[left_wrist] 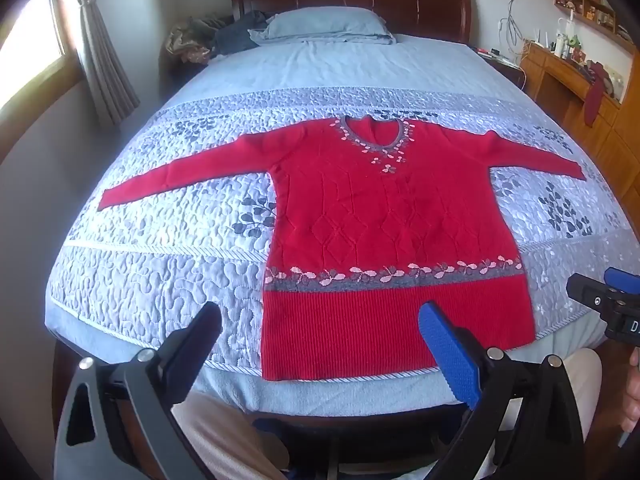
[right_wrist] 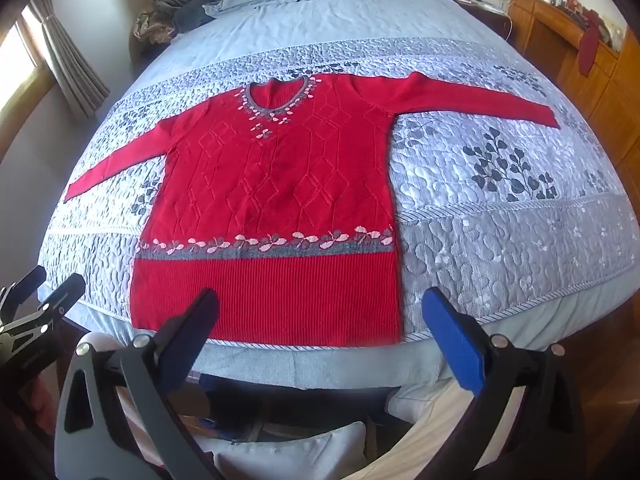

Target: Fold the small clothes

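- On the quilted bed (left_wrist: pixel 168 280), toward its near edge, a red knit sweater (left_wrist: pixel 384 216) lay flat, face up, both sleeves spread sideways.
- At the left, the left tool (left_wrist: pixel 320 344) hung released over the sweater's ribbed hem (left_wrist: pixel 360 328), fingers wide apart, gripping nothing.
- At the right, the right tool (right_wrist: pixel 320 336) hung likewise released above the hem's right corner, empty.
- Beyond the sweater, a pillow (left_wrist: pixel 324 26) rested against the wooden headboard (left_wrist: pixel 400 0).

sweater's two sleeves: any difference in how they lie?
The left sleeve slopes down toward the near edge of the bed; the right sleeve runs closer to straight out. The left sleeve's cuff ends near the quilt's side edge; the right sleeve's cuff lies on leaf print. Both are flat, unfolded and spread away from the sweater.
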`<state>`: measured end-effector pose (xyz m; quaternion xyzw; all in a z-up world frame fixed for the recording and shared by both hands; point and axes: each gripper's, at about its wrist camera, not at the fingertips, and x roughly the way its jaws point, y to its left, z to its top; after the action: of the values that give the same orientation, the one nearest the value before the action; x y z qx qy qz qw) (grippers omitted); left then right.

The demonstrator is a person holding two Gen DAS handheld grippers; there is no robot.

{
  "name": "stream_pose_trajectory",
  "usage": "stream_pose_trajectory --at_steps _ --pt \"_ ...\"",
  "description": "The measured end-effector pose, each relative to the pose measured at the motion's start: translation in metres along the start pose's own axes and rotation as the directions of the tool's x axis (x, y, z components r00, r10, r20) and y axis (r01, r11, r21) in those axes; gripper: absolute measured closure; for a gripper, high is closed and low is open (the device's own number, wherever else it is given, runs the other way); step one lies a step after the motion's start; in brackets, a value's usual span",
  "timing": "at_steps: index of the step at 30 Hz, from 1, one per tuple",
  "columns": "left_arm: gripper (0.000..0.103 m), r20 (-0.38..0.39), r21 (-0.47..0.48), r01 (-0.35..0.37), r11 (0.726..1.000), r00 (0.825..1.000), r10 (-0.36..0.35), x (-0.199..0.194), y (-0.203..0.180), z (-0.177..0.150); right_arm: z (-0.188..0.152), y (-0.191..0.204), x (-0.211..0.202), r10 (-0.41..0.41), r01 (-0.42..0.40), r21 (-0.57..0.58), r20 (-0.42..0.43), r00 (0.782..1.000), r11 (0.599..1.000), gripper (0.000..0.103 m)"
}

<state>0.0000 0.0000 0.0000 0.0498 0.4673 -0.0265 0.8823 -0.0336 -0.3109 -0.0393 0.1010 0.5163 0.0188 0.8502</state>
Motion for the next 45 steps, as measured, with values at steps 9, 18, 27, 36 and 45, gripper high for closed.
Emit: stream_pose_trajectory --at_steps 9,18,27,36,45 --pt "0.004 0.007 0.002 -0.006 1.000 1.000 0.006 -0.0020 0.0020 -0.0020 -0.0002 0.0012 -0.0003 -0.003 0.003 -0.002 0.001 1.000 1.000 0.003" --pt "0.004 0.012 0.005 -0.012 1.000 1.000 0.012 0.0006 0.0033 -0.0018 -0.0009 0.0013 0.0013 -0.003 0.003 -0.002 -0.002 1.000 1.000 0.003" --pt "0.004 0.014 0.010 -0.027 1.000 1.000 0.027 0.0018 0.0033 -0.0014 -0.0010 0.0011 0.0023 -0.004 0.004 -0.002 -0.001 1.000 1.000 0.003" --pt "0.004 0.010 0.009 -0.031 0.999 0.999 0.030 0.0042 0.0058 -0.0018 -0.0005 0.0015 0.0049 -0.006 0.005 -0.004 -0.009 1.000 1.000 0.003" --pt "0.004 0.002 0.010 -0.030 1.000 1.000 0.030 0.0057 0.0073 -0.0023 -0.0006 0.0032 0.0055 -0.007 0.007 -0.004 -0.008 1.000 1.000 0.003"
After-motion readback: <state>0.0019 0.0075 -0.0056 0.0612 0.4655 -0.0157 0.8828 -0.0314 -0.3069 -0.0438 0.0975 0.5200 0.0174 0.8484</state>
